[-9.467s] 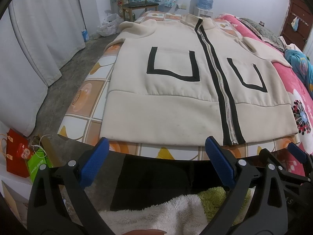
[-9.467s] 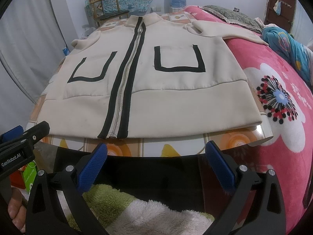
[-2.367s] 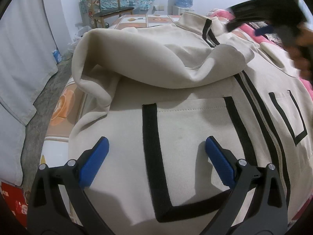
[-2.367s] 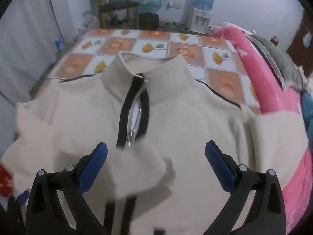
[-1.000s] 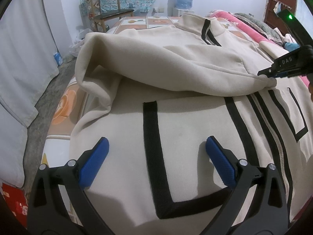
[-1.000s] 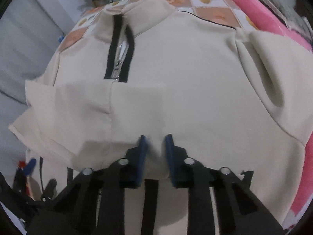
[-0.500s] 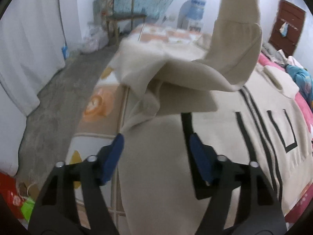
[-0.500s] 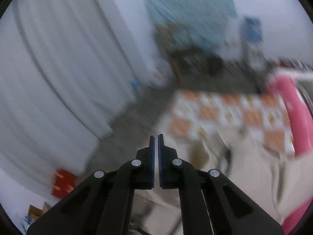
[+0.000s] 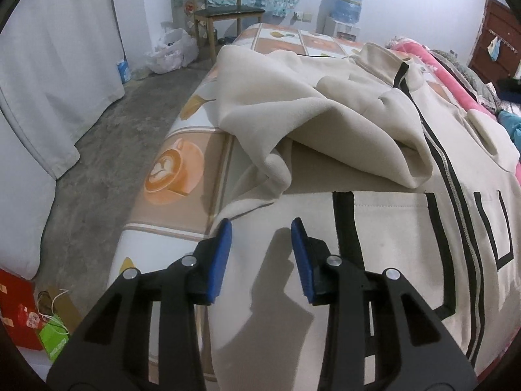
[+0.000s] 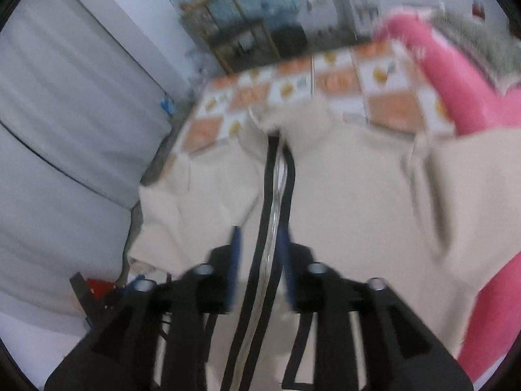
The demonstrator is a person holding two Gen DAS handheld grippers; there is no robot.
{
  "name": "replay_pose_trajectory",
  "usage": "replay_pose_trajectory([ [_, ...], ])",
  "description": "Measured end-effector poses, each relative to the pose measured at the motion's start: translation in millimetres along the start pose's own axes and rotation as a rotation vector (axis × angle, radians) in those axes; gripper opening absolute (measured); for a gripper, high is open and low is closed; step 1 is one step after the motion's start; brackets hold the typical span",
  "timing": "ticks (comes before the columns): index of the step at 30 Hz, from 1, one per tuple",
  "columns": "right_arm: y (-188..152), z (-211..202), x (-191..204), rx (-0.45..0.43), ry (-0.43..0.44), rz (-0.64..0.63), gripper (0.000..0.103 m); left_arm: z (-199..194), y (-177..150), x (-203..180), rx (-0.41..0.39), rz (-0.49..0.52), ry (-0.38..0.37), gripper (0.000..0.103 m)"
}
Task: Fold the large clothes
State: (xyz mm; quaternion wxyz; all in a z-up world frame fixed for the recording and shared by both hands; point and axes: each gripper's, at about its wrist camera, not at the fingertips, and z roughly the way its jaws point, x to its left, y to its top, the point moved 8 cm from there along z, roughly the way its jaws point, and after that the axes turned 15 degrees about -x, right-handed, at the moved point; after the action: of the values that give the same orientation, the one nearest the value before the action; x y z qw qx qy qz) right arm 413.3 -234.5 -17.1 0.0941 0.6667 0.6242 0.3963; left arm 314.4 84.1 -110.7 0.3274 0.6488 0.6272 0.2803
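A large cream fleece jacket with black trim (image 9: pixel 384 228) lies spread on the tile-patterned bed sheet (image 9: pixel 182 169), one sleeve folded across its chest toward two o'clock. The left gripper (image 9: pixel 261 233) hangs over the jacket's near edge, jaws closing on nothing. The right gripper (image 10: pixel 259 239) hovers above the silver zipper (image 10: pixel 273 202), jaws opening, empty.

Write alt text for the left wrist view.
A cream jacket with black trim lies on a bed, its sleeve folded across the chest. The left gripper, jaws closing on nothing, hovers over its side edge.
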Motion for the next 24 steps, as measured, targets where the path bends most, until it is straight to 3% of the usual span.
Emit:
replay_pose_trajectory([
  [4, -12.3, 32.8, 47.6, 0.05, 0.063, -0.095, 0.055, -1.9, -2.6, -2.5, -0.017, 0.008, 0.019, 0.036],
  [8, -21.9, 79.0, 114.1, 0.119, 0.127, -0.226, 0.06, -2.8, -3.8, -3.8, -0.028, 0.007, 0.036, 0.036],
  [11, -30.7, 125.3, 143.2, 0.174, 0.08, -0.319, 0.06, -3.3, -3.8, -4.5, -0.032, 0.008, 0.041, 0.036],
  [15, -46.5, 171.3, 145.8, 0.248, -0.009, -0.406, 0.06, -2.4, -3.8, -5.3, -0.033, 0.004, 0.034, 0.037],
  [16, -47.7, 177.0, 141.4, 0.252, -0.033, -0.435, 0.058, -2.8, -4.3, -5.7, -0.033, 0.002, 0.03, 0.037],
  [17, -50.4, 182.7, 136.7, 0.244, -0.079, -0.486, 0.042, -3.7, -4.5, -5.9, -0.033, 0.0, 0.028, 0.037],
  [18, -51.7, 184.8, 132.7, 0.243, -0.105, -0.51, 0.032, -4.2, -4.8, -5.8, -0.034, -0.002, 0.027, 0.037],
  [20, -48.5, 179.6, 124.6, 0.237, -0.08, -0.456, 0.01, -4.3, -4.6, -5.5, -0.037, -0.006, 0.025, 0.037],
  [24, -14.5, 136.1, 115.1, 0.118, -0.004, -0.33, 0.009, -4.1, -4.9, -4.9, -0.037, -0.004, 0.027, 0.037],
])
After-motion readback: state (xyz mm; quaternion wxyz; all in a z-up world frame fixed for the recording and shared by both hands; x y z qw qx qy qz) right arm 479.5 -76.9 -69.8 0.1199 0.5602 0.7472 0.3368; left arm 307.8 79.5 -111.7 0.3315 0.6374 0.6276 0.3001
